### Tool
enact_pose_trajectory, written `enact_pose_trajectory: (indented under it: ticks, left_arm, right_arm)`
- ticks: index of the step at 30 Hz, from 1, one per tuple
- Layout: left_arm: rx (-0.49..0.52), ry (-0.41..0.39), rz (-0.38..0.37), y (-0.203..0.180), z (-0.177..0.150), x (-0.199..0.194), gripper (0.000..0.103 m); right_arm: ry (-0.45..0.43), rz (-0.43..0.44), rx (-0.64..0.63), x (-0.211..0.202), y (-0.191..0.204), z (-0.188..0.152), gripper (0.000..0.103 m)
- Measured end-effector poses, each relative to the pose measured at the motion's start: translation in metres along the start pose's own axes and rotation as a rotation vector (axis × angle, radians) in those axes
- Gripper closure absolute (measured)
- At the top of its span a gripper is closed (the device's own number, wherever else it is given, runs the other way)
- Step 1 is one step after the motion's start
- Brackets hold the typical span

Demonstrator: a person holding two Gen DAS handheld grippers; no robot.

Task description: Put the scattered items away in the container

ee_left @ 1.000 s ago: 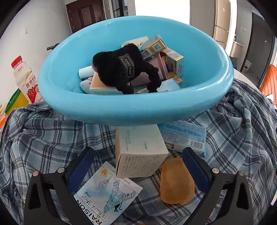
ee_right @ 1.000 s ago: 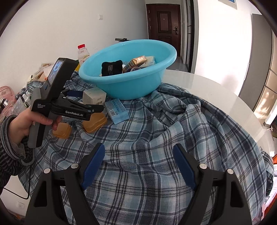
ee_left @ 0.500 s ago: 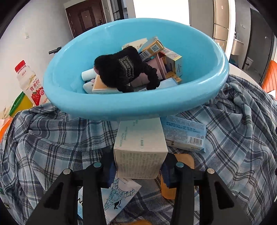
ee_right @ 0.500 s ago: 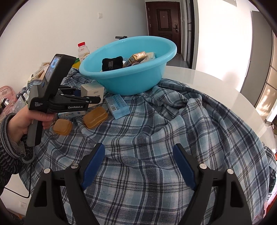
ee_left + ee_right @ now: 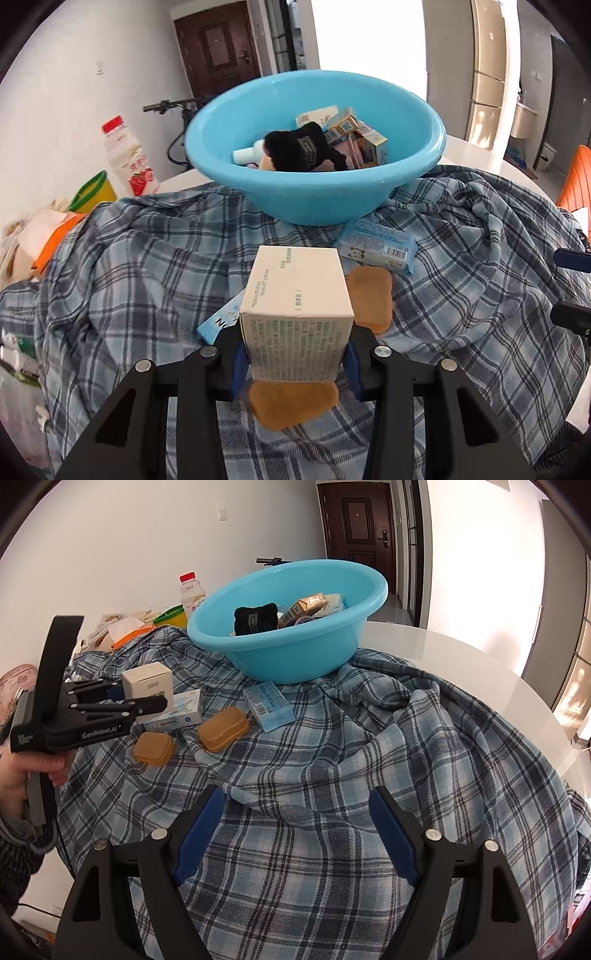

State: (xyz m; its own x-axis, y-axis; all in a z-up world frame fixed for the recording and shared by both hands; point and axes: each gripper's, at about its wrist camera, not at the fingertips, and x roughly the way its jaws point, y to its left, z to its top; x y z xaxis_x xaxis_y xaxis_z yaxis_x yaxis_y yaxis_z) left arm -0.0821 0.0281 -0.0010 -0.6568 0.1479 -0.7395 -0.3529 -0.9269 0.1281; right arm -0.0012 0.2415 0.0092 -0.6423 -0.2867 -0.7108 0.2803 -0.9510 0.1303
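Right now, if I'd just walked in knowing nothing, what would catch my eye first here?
Probably the big blue basin at the far side of the plaid cloth, already heaped with small boxes and a black fuzzy item. Next, the left gripper clamped on a cream box, lifted above two amber soap bars lying on the cloth.

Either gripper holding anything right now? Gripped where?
Left gripper is shut on the cream-white box, pads on its two opposite side faces at the near end. Right gripper is open, holding nothing.
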Motion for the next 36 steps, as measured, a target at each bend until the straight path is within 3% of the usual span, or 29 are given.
enact_pose_trajectory:
  ticks: [2, 6, 18, 29, 36]
  left_arm:
    - [-0.026, -0.019, 0.031, 0.0, -0.016, -0.015, 0.059]
    - [-0.079, 0.006, -0.016, 0.005, -0.035, -0.023, 0.058]
    - [-0.069, 0.003, -0.006, 0.005, -0.037, -0.026, 0.058]
    - [-0.086, 0.04, -0.019, 0.004, -0.038, -0.017, 0.058]
    - [-0.117, 0.079, 0.006, 0.015, -0.045, -0.004, 0.058]
  right_arm:
    - [0.002, 0.019, 0.008, 0.002, 0.004, -0.002, 0.023]
    - [0.027, 0.04, -0.022, 0.009, 0.014, -0.002, 0.023]
    - [0.074, 0.046, -0.162, 0.026, 0.026, 0.028, 0.023]
    - [0.187, 0.112, -0.263, 0.105, 0.016, 0.079, 0.023]
    - [0.235, 0.13, -0.325, 0.142, 0.019, 0.089, 0.023]
